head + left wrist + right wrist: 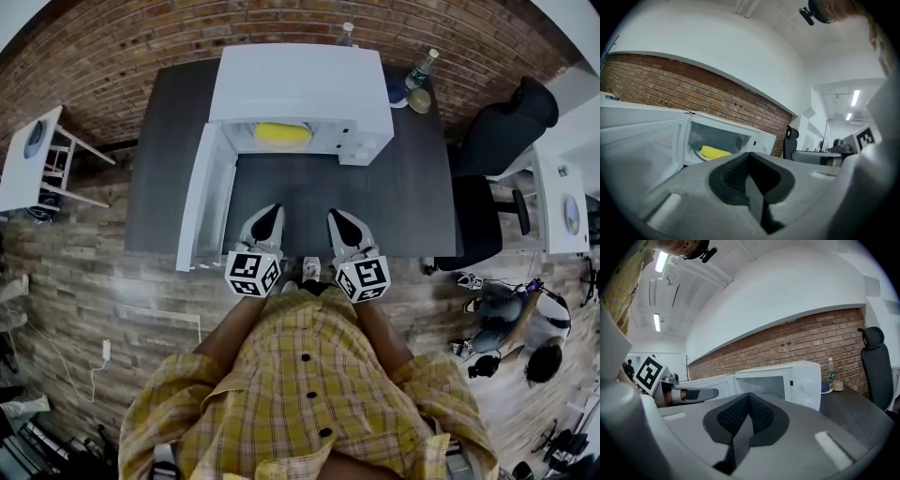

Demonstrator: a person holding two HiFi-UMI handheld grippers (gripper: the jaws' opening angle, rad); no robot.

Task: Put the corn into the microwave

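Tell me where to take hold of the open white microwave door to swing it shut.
Grip the white microwave door at its free end nearest you, coming from its left, outer side with the left hand-held gripper. It stands swung wide open, hinged at the white microwave's left front corner, so leverage is probably best there.

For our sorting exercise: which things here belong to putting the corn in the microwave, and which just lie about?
Job: corn, microwave, its open door, left gripper, right gripper, both shut and empty.
Lying about: bottle, office chair, white side table.

Glossy white microwave, rough brick wall
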